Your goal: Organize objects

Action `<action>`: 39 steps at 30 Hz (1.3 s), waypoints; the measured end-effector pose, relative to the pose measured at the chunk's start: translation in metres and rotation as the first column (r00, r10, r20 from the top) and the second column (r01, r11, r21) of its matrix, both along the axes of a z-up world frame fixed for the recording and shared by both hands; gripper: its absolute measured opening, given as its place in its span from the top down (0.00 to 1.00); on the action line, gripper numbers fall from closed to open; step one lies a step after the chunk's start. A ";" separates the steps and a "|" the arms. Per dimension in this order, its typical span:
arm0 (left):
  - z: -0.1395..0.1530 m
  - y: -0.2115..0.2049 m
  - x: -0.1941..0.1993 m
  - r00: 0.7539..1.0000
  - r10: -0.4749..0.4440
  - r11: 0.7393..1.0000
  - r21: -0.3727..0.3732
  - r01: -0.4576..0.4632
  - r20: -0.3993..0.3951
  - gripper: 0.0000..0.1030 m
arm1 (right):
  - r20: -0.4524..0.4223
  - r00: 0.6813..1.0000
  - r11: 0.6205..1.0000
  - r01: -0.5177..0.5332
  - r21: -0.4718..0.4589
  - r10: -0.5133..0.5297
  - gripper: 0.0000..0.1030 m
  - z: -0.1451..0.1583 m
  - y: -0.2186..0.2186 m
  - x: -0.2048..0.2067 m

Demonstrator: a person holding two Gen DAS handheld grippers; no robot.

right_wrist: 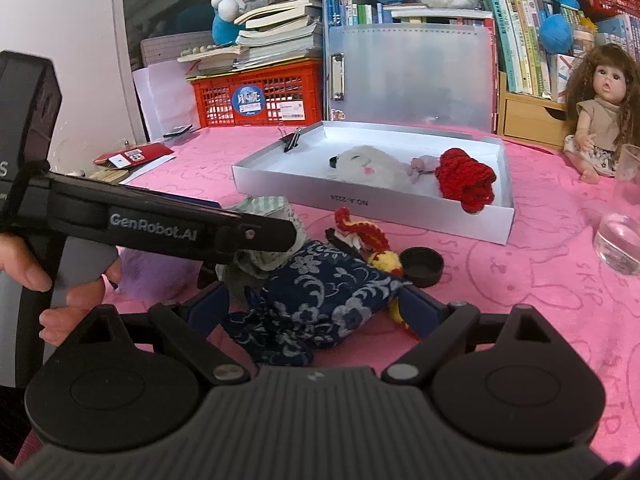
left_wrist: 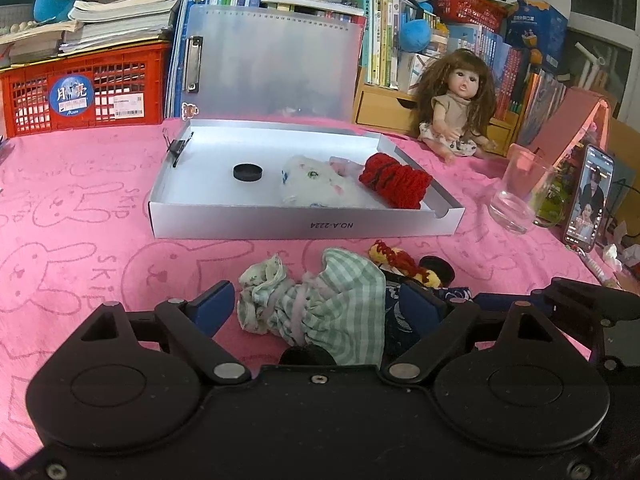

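Note:
My left gripper [left_wrist: 318,306] stands open around a rolled green-checked doll dress [left_wrist: 320,304] lying on the pink cloth; the pads do not press it. My right gripper [right_wrist: 316,308] is open too, with a navy floral cloth [right_wrist: 328,292] lying between its blue fingers [right_wrist: 420,308]. A yellow-and-red knitted piece [right_wrist: 368,240] and a black cap [right_wrist: 422,266] lie just beyond. Behind them the white box [left_wrist: 304,226] holds a black cap [left_wrist: 247,172], a white cloth bundle [left_wrist: 320,184] and a red knitted piece [left_wrist: 394,180].
The box's translucent lid [left_wrist: 276,68] stands upright behind it. A doll [left_wrist: 460,104], a glass [left_wrist: 518,192] and a lit phone [left_wrist: 588,200] sit at the right. A red crate [left_wrist: 88,92] and books line the back. A hand [right_wrist: 60,280] holds the left tool.

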State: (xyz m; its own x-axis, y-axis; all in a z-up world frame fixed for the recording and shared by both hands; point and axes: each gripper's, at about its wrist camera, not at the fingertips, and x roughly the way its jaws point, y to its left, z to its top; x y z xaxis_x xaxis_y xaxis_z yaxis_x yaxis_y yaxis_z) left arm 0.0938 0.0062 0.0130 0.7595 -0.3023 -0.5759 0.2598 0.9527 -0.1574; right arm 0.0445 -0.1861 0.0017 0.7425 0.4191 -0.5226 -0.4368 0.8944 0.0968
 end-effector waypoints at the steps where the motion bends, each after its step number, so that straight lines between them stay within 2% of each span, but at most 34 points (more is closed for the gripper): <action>1: -0.001 0.000 0.000 1.000 0.000 1.000 0.001 0.000 -0.002 0.14 | 0.001 1.000 1.000 -0.004 -0.005 0.004 0.07 -0.001 0.001 0.000; 17: -0.007 -0.002 0.001 1.000 -0.005 1.000 0.000 0.005 -0.017 0.16 | -0.003 1.000 1.000 -0.010 -0.012 0.010 0.06 -0.004 0.005 0.000; 24: -0.009 0.002 0.003 0.999 0.003 1.000 -0.031 -0.004 -0.035 0.17 | -0.001 1.000 1.000 -0.008 -0.007 0.008 0.07 -0.005 0.004 0.000; 29: -0.007 0.005 0.003 1.000 0.006 0.999 -0.044 -0.008 -0.031 0.18 | -0.008 1.000 1.000 -0.005 0.025 0.005 0.17 -0.004 0.001 -0.003; 35: -0.009 0.008 0.007 0.998 0.018 0.998 -0.062 -0.021 -0.054 0.20 | -0.022 1.000 0.999 -0.003 0.051 0.004 0.25 -0.003 -0.002 -0.004; 36: -0.010 0.008 0.007 0.998 0.018 0.998 -0.066 -0.021 -0.057 0.22 | -0.021 1.000 0.999 -0.004 0.053 0.005 0.26 -0.002 -0.002 -0.004; 38: -0.010 0.008 0.008 0.998 0.020 0.997 -0.070 -0.024 -0.060 0.32 | -0.017 1.000 0.999 -0.002 0.052 0.003 0.30 -0.001 -0.001 -0.006; 39: -0.010 0.008 0.008 0.998 0.025 0.998 -0.065 -0.028 -0.059 0.40 | -0.013 1.000 0.999 0.001 0.052 -0.001 0.32 0.000 -0.001 -0.007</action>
State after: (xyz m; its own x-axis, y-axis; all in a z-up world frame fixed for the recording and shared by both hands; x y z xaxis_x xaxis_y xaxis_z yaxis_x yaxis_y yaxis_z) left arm 0.1021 0.0141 0.0030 0.7333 -0.3209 -0.5994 0.2231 0.9464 -0.2338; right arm 0.0377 -0.1874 0.0016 0.7361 0.4450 -0.5100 -0.4341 0.8885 0.1487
